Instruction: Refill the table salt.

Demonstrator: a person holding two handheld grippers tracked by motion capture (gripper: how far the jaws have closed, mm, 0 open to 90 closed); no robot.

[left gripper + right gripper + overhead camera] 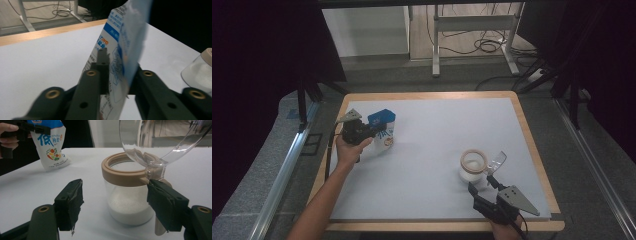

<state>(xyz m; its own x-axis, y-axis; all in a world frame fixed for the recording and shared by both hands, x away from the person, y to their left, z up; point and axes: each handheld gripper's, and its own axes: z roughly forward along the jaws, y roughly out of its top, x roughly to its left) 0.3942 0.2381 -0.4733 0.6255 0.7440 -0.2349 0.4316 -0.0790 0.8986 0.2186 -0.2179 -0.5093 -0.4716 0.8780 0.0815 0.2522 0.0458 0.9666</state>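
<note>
While the bag [383, 131] is pinched near its top by the left gripper [364, 131], its lower end rests on the white table [432, 125] at the left side, and a slip is judged possible: the film is thin and glossy, and in the left gripper view it is seen clamped edge-on between the black jaws, so a weak hold on so little material could let it slide or tip. Spillage of the contents is considered likely if the bag is tilted before it is brought over the jar [473, 167], which stands well apart at the right front of the table. The right gripper [479, 192] is seen with its jaws apart on either side of the jar, the pads not pressing; one jaw lies just beside the hinge of the raised lid [497, 161], and a knock there could topple or shift the jar. The bag is soft, crinkled plastic, white with blue top and printed lettering. The jar is round, of clear material, with a tan ring at its mouth and white grains in its lower part. The lid is a clear dome.
</note>
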